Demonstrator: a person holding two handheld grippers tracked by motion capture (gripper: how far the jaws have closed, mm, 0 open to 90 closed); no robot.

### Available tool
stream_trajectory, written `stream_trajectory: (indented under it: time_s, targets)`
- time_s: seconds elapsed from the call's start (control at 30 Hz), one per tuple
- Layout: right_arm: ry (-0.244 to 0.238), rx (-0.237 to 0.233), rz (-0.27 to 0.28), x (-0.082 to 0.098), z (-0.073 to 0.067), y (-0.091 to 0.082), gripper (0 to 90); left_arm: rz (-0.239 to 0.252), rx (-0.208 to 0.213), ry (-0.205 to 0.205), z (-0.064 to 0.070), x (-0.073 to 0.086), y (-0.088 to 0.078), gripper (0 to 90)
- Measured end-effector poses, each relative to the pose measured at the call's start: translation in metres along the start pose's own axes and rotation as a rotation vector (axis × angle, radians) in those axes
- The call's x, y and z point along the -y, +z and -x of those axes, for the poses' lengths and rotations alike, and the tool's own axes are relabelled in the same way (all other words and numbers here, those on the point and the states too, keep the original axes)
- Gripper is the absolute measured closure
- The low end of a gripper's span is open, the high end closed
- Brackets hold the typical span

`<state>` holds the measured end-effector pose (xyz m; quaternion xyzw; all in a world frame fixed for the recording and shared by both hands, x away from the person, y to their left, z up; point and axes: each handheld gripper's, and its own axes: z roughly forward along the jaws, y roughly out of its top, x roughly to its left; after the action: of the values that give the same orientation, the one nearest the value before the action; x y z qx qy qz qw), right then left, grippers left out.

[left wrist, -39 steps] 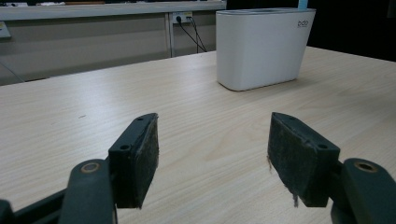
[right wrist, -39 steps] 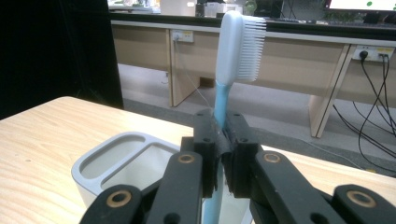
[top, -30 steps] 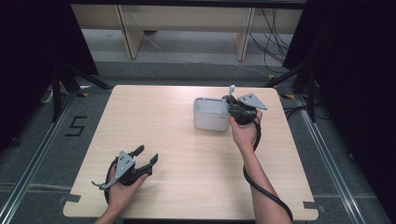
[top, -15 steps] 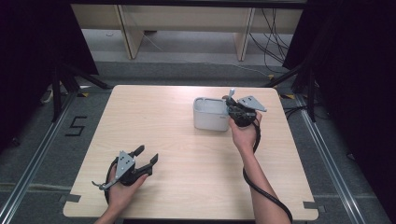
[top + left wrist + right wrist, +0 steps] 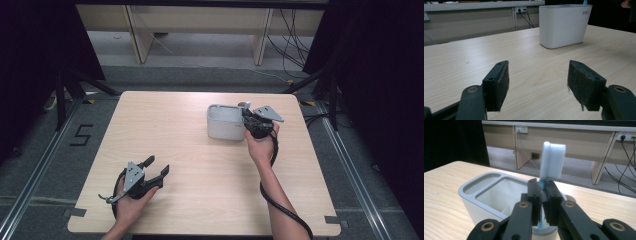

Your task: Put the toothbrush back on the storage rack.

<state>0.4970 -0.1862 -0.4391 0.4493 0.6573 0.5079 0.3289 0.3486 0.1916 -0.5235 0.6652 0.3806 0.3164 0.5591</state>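
White plastic holder with grey rim (image 5: 486,185); white-bristled toothbrush with blue neck (image 5: 552,160) showing between black padded fingers (image 5: 534,195); pale wood-grain tabletop (image 5: 529,65) lying under them.

The toothbrush (image 5: 552,160) handle disappears between the right gripper (image 5: 543,197) jaws, its lower end hidden inside the holder (image 5: 486,195). The holder's small printed logo (image 5: 585,12) is too blurred to read.

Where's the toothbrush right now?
The toothbrush stands upright, bristles up, clamped in the right gripper over the right end of the white holder, on the table's far right in the high view.
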Motion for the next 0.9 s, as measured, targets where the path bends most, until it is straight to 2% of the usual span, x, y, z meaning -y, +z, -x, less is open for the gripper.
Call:
stream_trajectory:
  time_s: [0.17, 0.23, 0.27, 0.37, 0.47, 0.53, 0.6, 0.63, 0.67, 0.7, 0.73, 0.77, 0.83, 0.9]
  targets:
    - [-0.019, -0.003, -0.006, 0.0022, 0.0025, 0.0006, 85.0, -0.002, 0.003, 0.001, 0.0001, -0.0001, -0.0003, 33.4]
    - [-0.011, -0.006, -0.013, 0.0038, 0.0031, 0.0011, 85.0, 0.005, 0.002, -0.001, 0.0, 0.0002, 0.0003, 33.4]
    - [-0.004, 0.01, -0.01, 0.005, 0.0021, 0.0009, 85.0, 0.006, 0.002, -0.002, -0.0001, 0.0003, 0.0003, 33.4]
    - [0.014, 0.0, -0.015, 0.0058, 0.002, 0.001, 85.0, 0.002, 0.001, -0.001, -0.0001, 0.0001, 0.0, 33.4]
    - [0.003, -0.001, -0.014, 0.0064, 0.0029, 0.0014, 84.8, -0.002, 0.0, -0.002, -0.0002, 0.0, -0.0004, 33.4]
    - [-0.029, 0.005, -0.009, 0.0068, 0.0045, 0.0019, 82.9, -0.002, 0.0, -0.002, -0.0002, 0.0, -0.0004, 33.4]
    - [-0.017, 0.004, -0.019, 0.0068, 0.0034, 0.0013, 81.4, -0.001, 0.001, -0.002, -0.0001, 0.0, -0.0005, 33.5]
    - [-0.011, 0.004, -0.017, 0.0073, 0.0022, 0.0021, 76.5, -0.002, 0.001, -0.003, -0.0001, 0.0, -0.0005, 33.5]
    - [-0.011, 0.004, -0.017, 0.0073, 0.0022, 0.0021, 76.5, -0.002, 0.002, -0.004, -0.0002, 0.0, -0.0005, 33.5]
    - [-0.003, 0.007, -0.023, 0.0074, 0.0018, 0.0021, 71.4, 0.017, 0.01, -0.014, -0.0008, 0.0007, 0.0011, 33.4]
    - [-0.003, 0.007, -0.023, 0.0074, 0.0018, 0.0021, 71.4, 0.017, 0.01, -0.014, -0.0008, 0.0007, 0.0011, 33.4]
    - [-0.003, 0.013, -0.037, 0.008, 0.0005, 0.002, 66.0, 0.001, 0.005, -0.018, -0.0016, 0.0001, -0.0004, 33.3]
    - [0.005, 0.018, -0.04, 0.0085, -0.0003, 0.0017, 64.5, -0.001, 0.004, -0.02, -0.002, 0.0, -0.0007, 33.3]
    - [-0.012, 0.008, -0.044, 0.01, 0.0007, 0.0026, 61.0, 0.003, 0.005, -0.022, -0.0024, 0.0001, -0.0009, 33.2]
